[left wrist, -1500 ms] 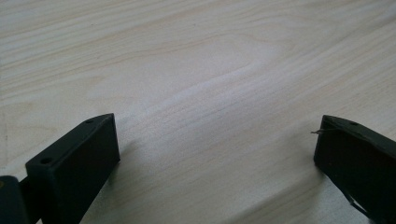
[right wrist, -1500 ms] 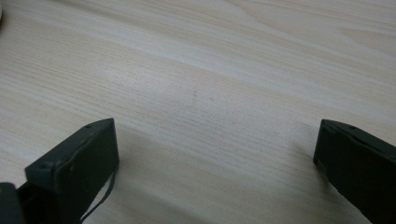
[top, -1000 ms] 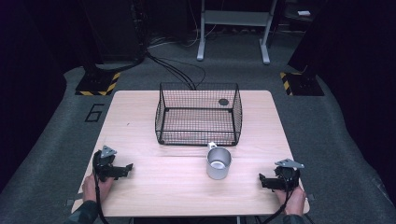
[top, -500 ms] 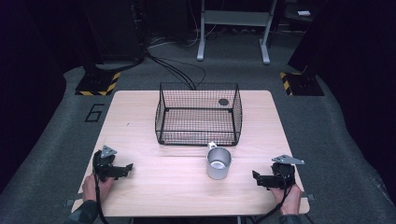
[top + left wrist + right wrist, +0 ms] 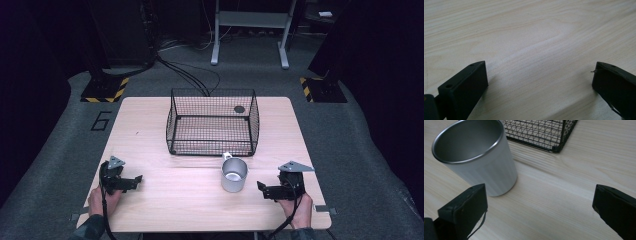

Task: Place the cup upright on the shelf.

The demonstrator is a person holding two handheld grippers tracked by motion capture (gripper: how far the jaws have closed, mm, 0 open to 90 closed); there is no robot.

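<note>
A silver metal cup [image 5: 234, 175] with a small handle stands upright on the wooden table [image 5: 145, 130], just in front of a black wire basket [image 5: 212, 91]. My right gripper [image 5: 261, 190] sits low to the cup's right, pointing at it, a short gap away. In the right gripper view the cup [image 5: 477, 157] stands ahead, in front of the left jaw, and the right gripper [image 5: 540, 188] is open with bare wood between its jaws. My left gripper [image 5: 136, 181] rests near the front left edge, far from the cup. In its own view the left gripper [image 5: 540, 67] is open over plain wood.
The basket holds a small dark disc [image 5: 239, 109] at its back right; a basket corner [image 5: 556, 147] lies close behind the cup. Bare wood stretches between the two grippers. Dark floor, cables and stand legs surround the table.
My right gripper has slid left along the front of the table, closing on the cup. The left gripper, the cup and the basket have stayed put.
</note>
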